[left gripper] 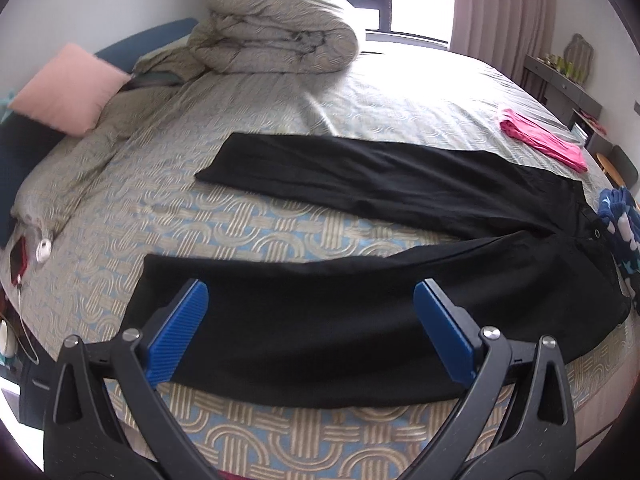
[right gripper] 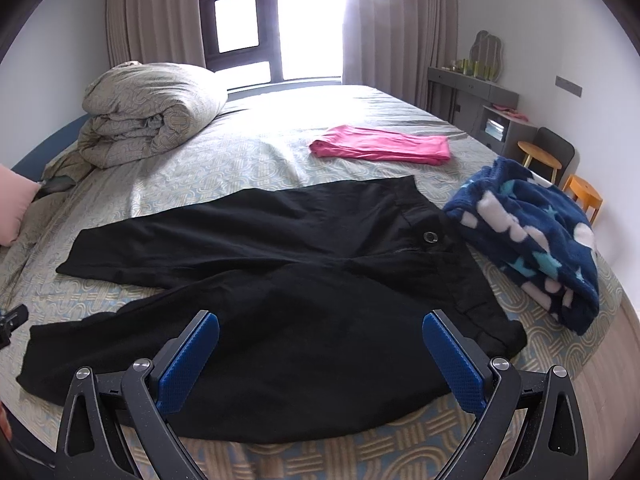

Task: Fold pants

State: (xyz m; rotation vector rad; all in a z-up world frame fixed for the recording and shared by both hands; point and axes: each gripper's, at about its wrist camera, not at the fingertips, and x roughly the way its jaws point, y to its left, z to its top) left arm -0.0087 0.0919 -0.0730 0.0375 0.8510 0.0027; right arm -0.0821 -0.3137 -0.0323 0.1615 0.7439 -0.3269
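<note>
Black pants [left gripper: 400,208] lie flat on the bed with both legs spread apart toward the left and the waistband with a button at the right. They also show in the right wrist view [right gripper: 280,264]. My left gripper [left gripper: 310,296] is open and empty, hovering over the near leg toward its cuff end. My right gripper [right gripper: 320,328] is open and empty, hovering over the near leg's thigh part close to the waistband.
The patterned bed sheet [left gripper: 248,224] covers the bed. A rolled duvet [left gripper: 276,28] sits at the far left, a pink pillow [left gripper: 68,88] at the left edge. A folded pink garment [right gripper: 380,146] lies beyond the pants. A blue fleece garment [right gripper: 532,236] lies right of the waistband. A phone and earbud case [left gripper: 30,256] lie at left.
</note>
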